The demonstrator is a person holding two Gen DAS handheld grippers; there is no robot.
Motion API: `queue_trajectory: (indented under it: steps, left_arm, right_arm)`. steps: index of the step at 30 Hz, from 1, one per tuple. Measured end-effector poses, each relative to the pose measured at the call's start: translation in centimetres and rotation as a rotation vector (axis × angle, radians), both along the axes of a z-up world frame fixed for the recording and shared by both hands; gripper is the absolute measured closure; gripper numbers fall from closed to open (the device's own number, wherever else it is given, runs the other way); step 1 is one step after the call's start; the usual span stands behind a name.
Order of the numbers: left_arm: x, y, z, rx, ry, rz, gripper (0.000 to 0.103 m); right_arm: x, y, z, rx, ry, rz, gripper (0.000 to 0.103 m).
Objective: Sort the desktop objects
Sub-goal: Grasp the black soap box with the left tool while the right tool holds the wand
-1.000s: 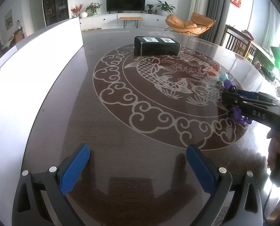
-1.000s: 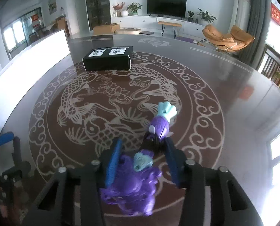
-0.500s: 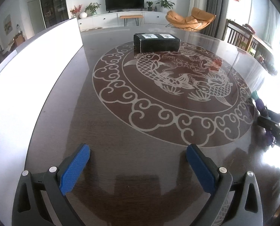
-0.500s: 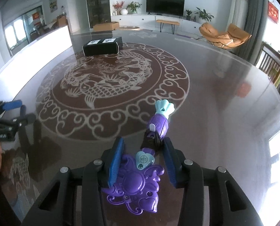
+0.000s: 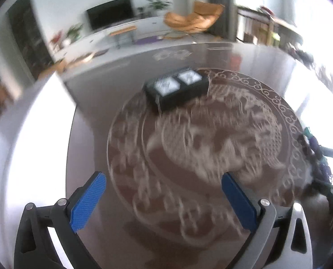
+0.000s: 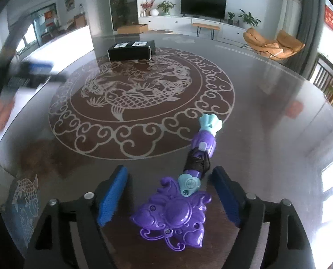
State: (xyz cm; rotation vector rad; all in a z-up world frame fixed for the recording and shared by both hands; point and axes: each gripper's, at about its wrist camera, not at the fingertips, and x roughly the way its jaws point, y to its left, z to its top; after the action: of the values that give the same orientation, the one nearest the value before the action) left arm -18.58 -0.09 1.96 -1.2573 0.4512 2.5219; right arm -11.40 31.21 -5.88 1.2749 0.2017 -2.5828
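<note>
The right tongs [image 6: 169, 196] have spread wide since half a second ago, letting go of the purple toy wand [image 6: 177, 210], which lies on the counter [image 6: 267, 89] between them at bottom centre. The left tongs [image 5: 164, 204] gape wide, holding nothing, facing the black box [image 5: 177, 89] at upper centre.

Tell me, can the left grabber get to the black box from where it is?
Probably yes. The left grabber is open and holds nothing, and the black box sits straight ahead with only bare table between them. The purple toy wand lies off to the side, between the right grabber's open fingers.
</note>
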Motion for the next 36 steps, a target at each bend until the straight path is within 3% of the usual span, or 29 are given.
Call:
queue_trajectory:
  steps: [3,9,11,13,16,19,21,24,29,33,36]
  left_arm:
    - [-3.3,2.5,0.1,-0.139,0.035,-0.099,0.0]
    - [-8.4,7.3,-1.3,-0.336,0.067,-0.294,0.0]
    - [-9.9,8.4,-2.3,-0.413,0.102,-0.318,0.0]
    - [-11.5,9.0,-2.8,-0.423,0.115,-0.307,0.0]
    - [-13.5,9.5,-2.9,-0.34,0.09,-0.295,0.0]
    - [-15.2,9.1,-3.0,-0.207,0.015,-0.266,0.002]
    - [-15.6,8.7,-2.9,-0.074,-0.049,-0.259,0.026]
    - [-14.3,8.6,-2.6,-0.087,-0.001,-0.211,0.038]
    - [-8.2,6.9,-2.9,-0.027,-0.013,-0.037,0.043]
    - [-0.1,1.9,-3.5,0.126,-0.066,0.152,0.045]
    - [6.4,0.1,-3.7,0.138,-0.042,0.236,0.044]
  right_arm:
    - [0.0,-0.1,-0.1,-0.005,-0.003,0.005,0.022]
    - [-0.1,-0.1,-0.1,-0.016,-0.004,0.005,0.022]
    - [-0.1,-0.1,-0.1,-0.022,-0.004,0.005,0.022]
    - [-0.1,0.0,-0.1,-0.027,-0.004,0.005,0.022]
    - [-0.1,0.0,-0.2,-0.03,-0.004,0.005,0.022]
    - [-0.1,0.0,-0.2,-0.026,-0.003,0.005,0.022]
    - [-0.1,-0.2,-0.3,-0.016,-0.003,0.005,0.022]
    - [-0.1,-0.2,-0.3,-0.007,-0.003,0.004,0.022]
    - [-0.2,-0.1,-0.2,-0.019,-0.003,0.004,0.022]
    - [-0.2,0.1,-0.1,-0.022,-0.002,-0.009,0.022]
    - [-0.3,0.5,-0.1,-0.033,-0.002,-0.023,0.022]
